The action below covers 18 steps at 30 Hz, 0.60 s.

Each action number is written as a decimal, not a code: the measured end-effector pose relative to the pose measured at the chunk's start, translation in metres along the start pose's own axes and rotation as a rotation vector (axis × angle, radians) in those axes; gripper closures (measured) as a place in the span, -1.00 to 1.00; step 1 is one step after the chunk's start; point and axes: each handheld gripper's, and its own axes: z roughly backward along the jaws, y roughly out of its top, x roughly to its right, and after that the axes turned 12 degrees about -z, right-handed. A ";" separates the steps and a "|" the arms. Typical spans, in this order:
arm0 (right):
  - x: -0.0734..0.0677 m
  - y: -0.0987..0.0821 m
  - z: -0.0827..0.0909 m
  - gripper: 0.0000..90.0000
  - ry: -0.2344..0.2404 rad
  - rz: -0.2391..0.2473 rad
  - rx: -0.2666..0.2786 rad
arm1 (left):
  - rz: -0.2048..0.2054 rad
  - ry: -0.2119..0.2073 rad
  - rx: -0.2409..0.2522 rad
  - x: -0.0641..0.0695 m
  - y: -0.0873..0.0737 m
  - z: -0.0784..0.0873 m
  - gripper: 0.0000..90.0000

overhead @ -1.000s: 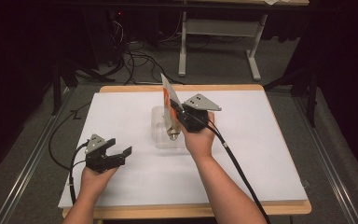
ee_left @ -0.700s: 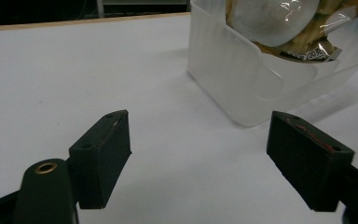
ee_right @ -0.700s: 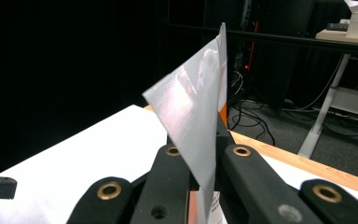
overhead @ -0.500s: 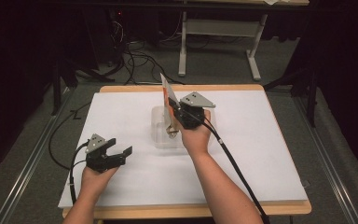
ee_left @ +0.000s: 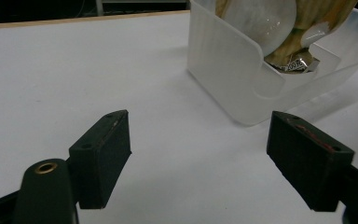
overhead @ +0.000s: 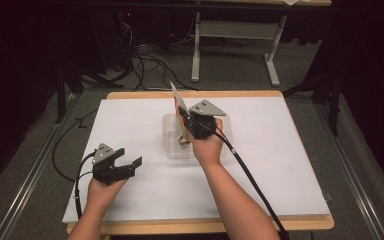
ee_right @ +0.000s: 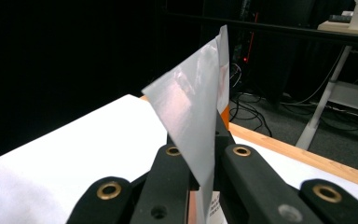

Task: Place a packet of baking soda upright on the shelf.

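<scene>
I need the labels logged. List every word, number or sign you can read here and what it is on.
Nothing reads clearly.
Foil wrapper in the clear plastic bin: small print, too blurred to read.
Flat packet held in the right gripper: dark print at its lower edge, cut off and too small to read.

Left gripper (overhead: 130,165): low, jaws spread wide, nothing between them.
Right gripper (overhead: 184,121): raised, jaws pinched together, forearm stretched forward.

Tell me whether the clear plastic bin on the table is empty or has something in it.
Not empty. The left gripper view shows the frosted bin holding a pale rounded item with a crinkled foil-like piece at its base; what exactly they are cannot be told.
</scene>
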 end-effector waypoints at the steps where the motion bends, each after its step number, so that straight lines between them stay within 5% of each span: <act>1: 0.000 -0.001 0.000 1.00 0.000 -0.001 -0.003 | 0.000 0.000 0.001 0.000 0.000 0.000 -0.51; 18: -0.003 -0.013 -0.004 1.00 0.001 -0.001 -0.023 | 0.000 0.001 0.001 0.000 0.000 0.000 -0.51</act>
